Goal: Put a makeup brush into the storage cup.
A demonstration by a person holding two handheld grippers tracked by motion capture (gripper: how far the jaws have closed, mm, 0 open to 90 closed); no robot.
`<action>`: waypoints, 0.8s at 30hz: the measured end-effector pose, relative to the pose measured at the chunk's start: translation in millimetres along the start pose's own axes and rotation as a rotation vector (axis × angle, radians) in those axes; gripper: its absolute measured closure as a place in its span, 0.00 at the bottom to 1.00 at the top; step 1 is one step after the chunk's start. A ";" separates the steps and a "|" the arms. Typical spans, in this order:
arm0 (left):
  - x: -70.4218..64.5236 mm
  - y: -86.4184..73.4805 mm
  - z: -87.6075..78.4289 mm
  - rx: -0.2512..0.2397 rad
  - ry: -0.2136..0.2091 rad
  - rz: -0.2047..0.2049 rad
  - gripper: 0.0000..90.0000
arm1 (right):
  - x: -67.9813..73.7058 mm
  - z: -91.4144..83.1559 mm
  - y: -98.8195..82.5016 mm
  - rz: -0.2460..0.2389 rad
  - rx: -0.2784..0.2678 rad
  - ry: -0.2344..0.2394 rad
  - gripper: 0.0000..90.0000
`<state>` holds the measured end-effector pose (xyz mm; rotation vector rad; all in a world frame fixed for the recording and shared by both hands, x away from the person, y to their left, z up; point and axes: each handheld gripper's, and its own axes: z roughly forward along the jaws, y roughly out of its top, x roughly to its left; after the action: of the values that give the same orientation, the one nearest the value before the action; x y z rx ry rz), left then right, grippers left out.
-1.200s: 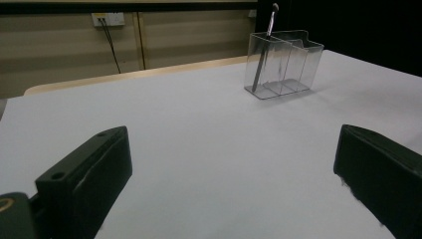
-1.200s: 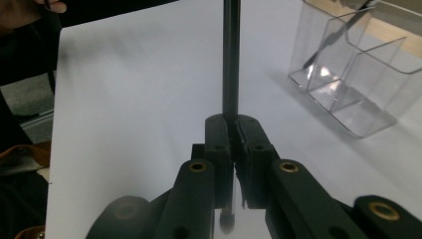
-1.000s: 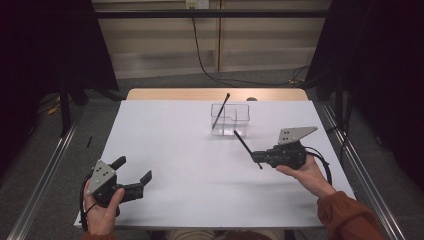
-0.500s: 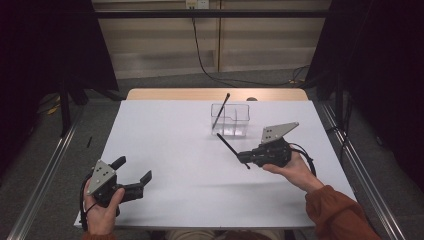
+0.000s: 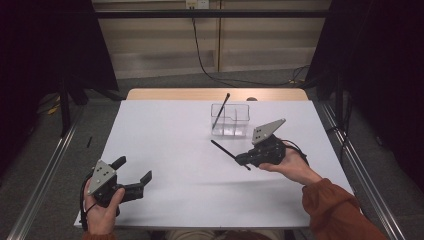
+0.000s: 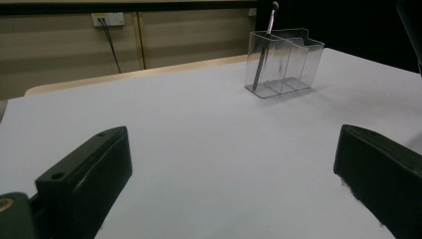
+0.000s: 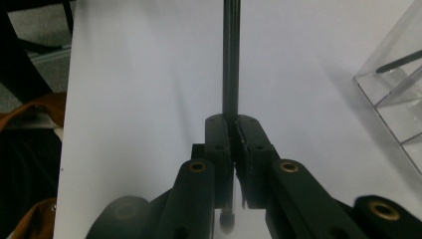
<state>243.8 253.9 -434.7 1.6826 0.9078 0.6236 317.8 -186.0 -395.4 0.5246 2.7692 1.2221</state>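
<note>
A thin black stylus (image 5: pixel 229 154) is pinched between the pressed-together jaws of the right gripper (image 5: pixel 241 161), well down its length, so that a short rounded end is left behind the jaws in the right gripper view and the long shaft (image 7: pixel 230 59) is carried out ahead; held this way, the rod can probably be steered by its free end. The right gripper is held above the white counter (image 5: pixel 165 130), just in front of the clear divided holder (image 5: pixel 230 119), with the rod pointed away to the left and not toward the holder; a turn of the wrist would seemingly be needed before it could be dropped in. A second stylus (image 5: pixel 220 110) is already stood in the holder's left compartment, leaned against the wall with its tip above the rim, which suggests that the holder is meant as the place for both; the other compartments appear empty. The left gripper (image 5: pixel 134 175) is kept at the near left corner of the counter, its jaws spread wide with nothing between them, well apart from the holder; it is apparently parked out of the way, since one hand suffices for so light a rod.
</note>
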 end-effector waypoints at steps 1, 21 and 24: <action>0.1 0.0 0.1 0.005 0.000 0.006 0.02 | -0.5 -0.4 0.3 0.000 0.020 -0.001 0.94; -2.7 11.3 -0.2 0.049 -0.062 0.026 0.03 | 8.4 20.4 18.1 -0.180 0.433 0.049 0.94; -5.0 15.9 -0.8 0.041 -0.070 0.043 0.03 | 9.7 22.5 18.5 -0.194 0.459 0.047 0.94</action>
<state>244.4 248.2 -419.1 1.7534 0.8413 0.5744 318.4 -155.4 -396.5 0.2423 3.0563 0.5648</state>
